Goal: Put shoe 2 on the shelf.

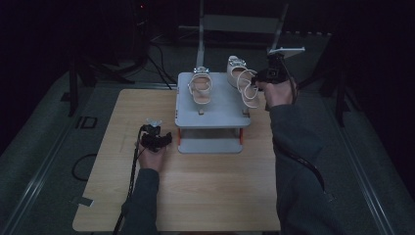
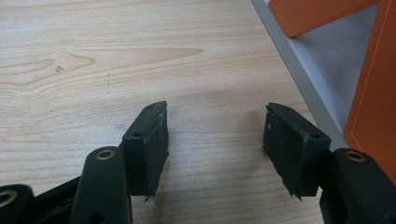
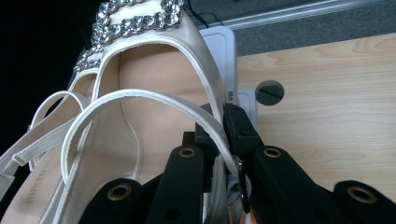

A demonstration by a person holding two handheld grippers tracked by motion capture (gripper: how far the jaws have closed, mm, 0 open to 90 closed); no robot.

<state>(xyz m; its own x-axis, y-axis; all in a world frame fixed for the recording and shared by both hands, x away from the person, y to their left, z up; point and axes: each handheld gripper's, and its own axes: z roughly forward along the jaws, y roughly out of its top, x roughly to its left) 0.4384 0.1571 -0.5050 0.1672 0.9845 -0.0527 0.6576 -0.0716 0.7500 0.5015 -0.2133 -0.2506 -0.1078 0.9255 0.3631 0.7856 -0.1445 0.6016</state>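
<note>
My right claw (image 3: 223, 140) is clamped on the thin side strap of a cream satin sandal with a rhinestone buckle (image 3: 140, 93), holding it over the right edge of the grey two-tier shoe rack with orange legs (image 1: 210, 115), toe pointing away from me. The matching cream sandal (image 1: 201, 88) lies flat on the rack's top shelf, left of the one I hold and apart from it. My left claw (image 2: 215, 140) rests low on the pale wooden counter (image 2: 116, 70) just left of the rack's lower shelf, its jaws spread apart with nothing between them, bare wood showing in the gap.
</note>
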